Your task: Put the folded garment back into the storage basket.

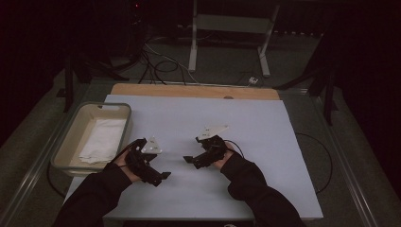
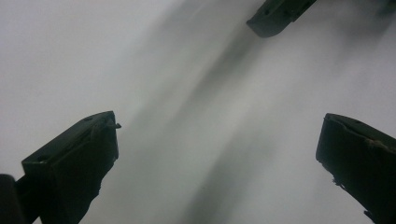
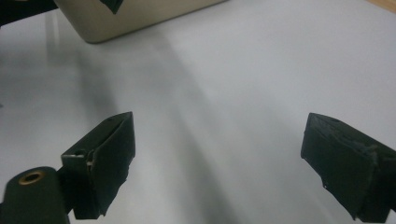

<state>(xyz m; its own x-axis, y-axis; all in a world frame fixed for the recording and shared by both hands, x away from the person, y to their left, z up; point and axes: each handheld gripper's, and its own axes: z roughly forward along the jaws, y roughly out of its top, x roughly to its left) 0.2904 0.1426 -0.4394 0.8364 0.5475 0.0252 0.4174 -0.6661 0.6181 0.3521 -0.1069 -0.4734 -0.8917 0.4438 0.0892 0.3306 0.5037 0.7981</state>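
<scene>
- At the left edge of the high view sits a shallow clear rectangular plastic tray (image 1: 124, 124) with a folded white cloth (image 1: 101, 140) lying flat inside; its long axis runs from the bottom of the frame toward the top. The tray rests on the left margin of the pale blue-grey table (image 1: 246, 123).
- Just right of the tray, in the lower centre-left, the left tool (image 1: 163, 175) is held low over the table. In the left gripper view its black jaws stand spread wide with nothing between them.
- The cloth lies to the left of and slightly above this tool in the frame, so the left hand is clearly the nearer one; only the tray's near wall stands between them.
- Right of centre, the right tool (image 1: 187, 159) points left toward the other; its jaws are likewise spread and empty in the right gripper view, where the tray's corner (image 3: 135, 18) appears at upper left.
- The table between and beyond the tools is bare.
</scene>
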